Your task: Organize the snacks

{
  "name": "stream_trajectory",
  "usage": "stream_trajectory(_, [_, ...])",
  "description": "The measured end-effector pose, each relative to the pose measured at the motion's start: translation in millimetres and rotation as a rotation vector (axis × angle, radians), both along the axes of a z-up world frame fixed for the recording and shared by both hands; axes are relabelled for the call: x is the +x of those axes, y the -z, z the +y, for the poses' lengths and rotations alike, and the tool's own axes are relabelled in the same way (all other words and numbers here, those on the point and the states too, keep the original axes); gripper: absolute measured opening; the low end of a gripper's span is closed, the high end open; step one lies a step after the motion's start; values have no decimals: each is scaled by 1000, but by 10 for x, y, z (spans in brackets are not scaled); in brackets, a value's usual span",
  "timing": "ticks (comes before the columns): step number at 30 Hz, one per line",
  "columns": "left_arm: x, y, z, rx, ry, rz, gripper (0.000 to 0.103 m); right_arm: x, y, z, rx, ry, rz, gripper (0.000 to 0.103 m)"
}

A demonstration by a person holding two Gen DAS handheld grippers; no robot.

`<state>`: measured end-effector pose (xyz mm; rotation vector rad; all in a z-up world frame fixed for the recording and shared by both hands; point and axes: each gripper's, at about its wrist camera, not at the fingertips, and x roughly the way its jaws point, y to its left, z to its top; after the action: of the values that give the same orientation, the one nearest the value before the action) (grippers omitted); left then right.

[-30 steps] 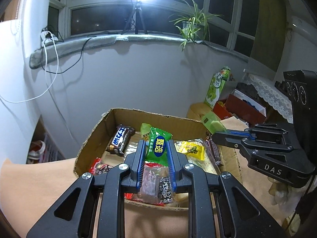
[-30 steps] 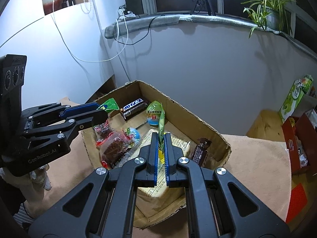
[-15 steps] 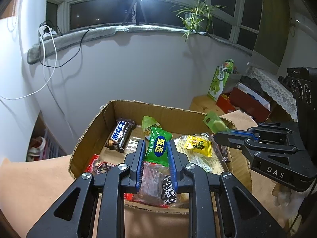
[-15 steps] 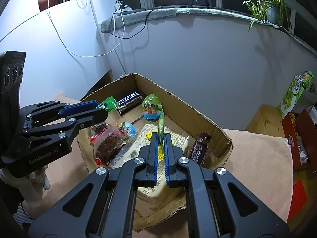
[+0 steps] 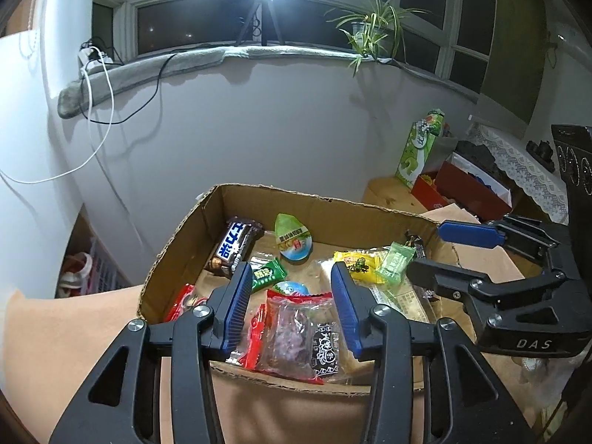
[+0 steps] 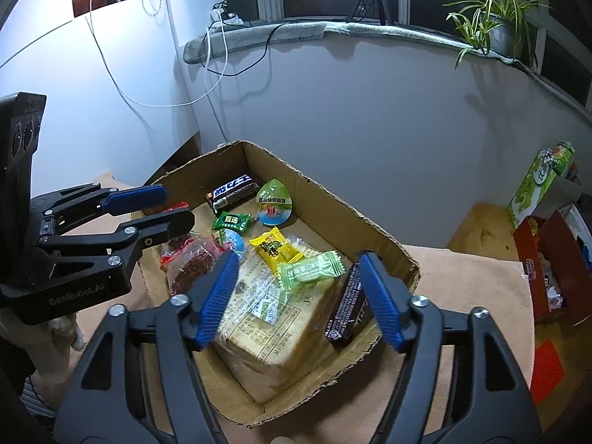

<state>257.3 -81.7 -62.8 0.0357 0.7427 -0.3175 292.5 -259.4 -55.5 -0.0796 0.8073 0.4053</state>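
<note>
An open cardboard box (image 5: 192,222) (image 6: 325,192) holds several snacks. My left gripper (image 5: 290,285) is open and empty above its near edge, over a clear red-topped packet (image 5: 296,333). A dark green snack packet (image 5: 268,273) (image 6: 231,221) lies in the box by a chocolate bar (image 5: 235,246) (image 6: 233,190). My right gripper (image 6: 298,277) is open and empty above a pale green candy (image 6: 310,270) (image 5: 396,261), which lies beside a yellow packet (image 6: 273,249) on a large wrapped block (image 6: 273,318).
A green jelly cup (image 6: 273,207) sits at the box's back. A dark bar (image 6: 351,307) leans on the right wall. The box rests on a tan cloth (image 6: 462,296). A red box (image 6: 551,259) and green carton (image 6: 536,181) stand at right.
Both grippers opened. The dark green packet dropped from the left gripper into the box, and the pale green candy dropped from the right gripper onto the wrapped block.
</note>
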Motion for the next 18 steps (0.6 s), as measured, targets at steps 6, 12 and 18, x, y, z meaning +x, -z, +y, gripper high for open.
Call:
stream_trajectory(6, [-27,-14,0,8,-7,-3,49,-39,-28,-19,-6,12,-10,84])
stream_trajectory(12, [-89,-67,29,18,-33,-24,70,-105,-87,-11,-15,20,-27,88])
stream_trajectory(18, [-143,-98,69,19,-47,-22,72,-174,-117,-3,-29,27,-38,97])
